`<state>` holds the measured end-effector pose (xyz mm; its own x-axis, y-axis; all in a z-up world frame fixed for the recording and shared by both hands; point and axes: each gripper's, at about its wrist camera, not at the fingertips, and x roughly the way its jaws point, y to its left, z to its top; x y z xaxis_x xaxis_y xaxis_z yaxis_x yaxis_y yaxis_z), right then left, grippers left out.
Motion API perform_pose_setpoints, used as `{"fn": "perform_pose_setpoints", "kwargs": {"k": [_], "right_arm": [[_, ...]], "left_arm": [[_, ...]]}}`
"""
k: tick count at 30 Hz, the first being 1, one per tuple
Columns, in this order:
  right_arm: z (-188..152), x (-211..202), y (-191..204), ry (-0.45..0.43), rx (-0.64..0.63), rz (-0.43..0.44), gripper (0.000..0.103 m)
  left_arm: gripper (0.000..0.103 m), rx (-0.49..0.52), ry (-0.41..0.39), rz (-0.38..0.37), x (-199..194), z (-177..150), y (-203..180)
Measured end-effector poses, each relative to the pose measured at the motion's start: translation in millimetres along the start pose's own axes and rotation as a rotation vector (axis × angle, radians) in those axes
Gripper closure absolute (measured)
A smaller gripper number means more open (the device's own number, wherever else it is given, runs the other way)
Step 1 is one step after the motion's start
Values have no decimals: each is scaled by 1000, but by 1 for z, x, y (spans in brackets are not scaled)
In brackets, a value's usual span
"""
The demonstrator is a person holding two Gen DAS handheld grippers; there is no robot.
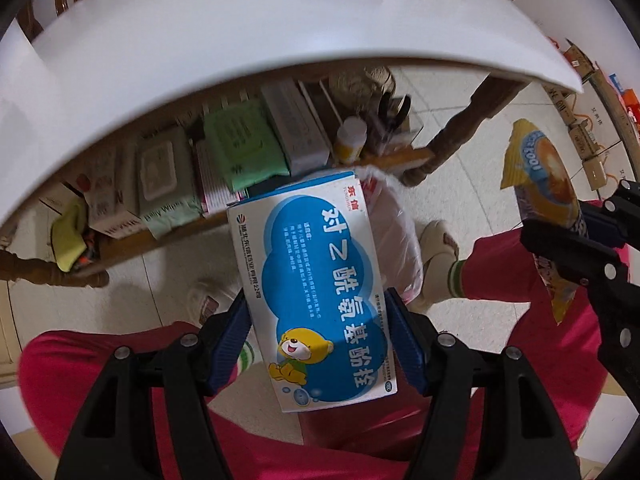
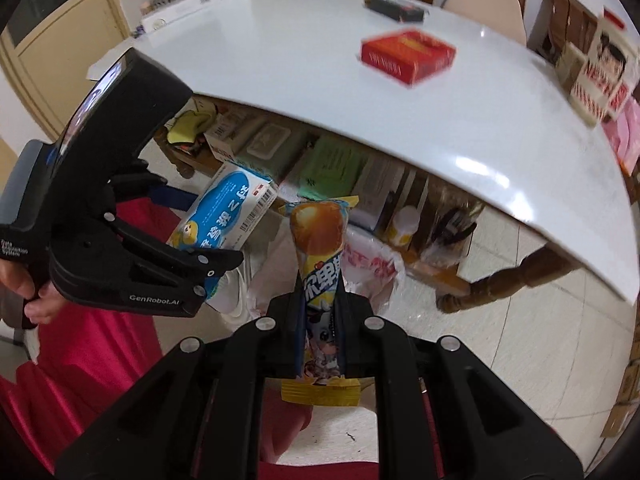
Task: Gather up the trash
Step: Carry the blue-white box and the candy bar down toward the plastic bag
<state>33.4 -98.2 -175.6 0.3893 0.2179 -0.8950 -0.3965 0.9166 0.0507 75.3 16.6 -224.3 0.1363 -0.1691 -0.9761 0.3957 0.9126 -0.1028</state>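
The white-and-blue medicine box reads "对乙酰氨基酚栓" (brand "东信"); the left gripper body bears "GenRobot.AI"; the wrapper shows "100".

Black grippers, blue finger pads, silver screws; red trousers.

The medicine box is white with blue cloud shapes and a yellow cartoon bear. Beside it, the ice-cream wrapper is yellow-orange and blue. Above it, the white table carries a red box.

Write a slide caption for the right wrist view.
Right tool grips a snack wrapper above a plastic bag.
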Motion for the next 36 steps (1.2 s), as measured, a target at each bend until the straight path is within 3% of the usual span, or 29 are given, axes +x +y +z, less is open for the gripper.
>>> {"fn": "perform_pose_setpoints", "kwargs": {"k": [17,36], "right_arm": [[-28,132,-38,154,229,17,91],[-51,205,-45,309,312,72,91]], "left_arm": [[39,-122,172,-60,112,19,21],[39,-188,332,-84,191,32,40]]}}
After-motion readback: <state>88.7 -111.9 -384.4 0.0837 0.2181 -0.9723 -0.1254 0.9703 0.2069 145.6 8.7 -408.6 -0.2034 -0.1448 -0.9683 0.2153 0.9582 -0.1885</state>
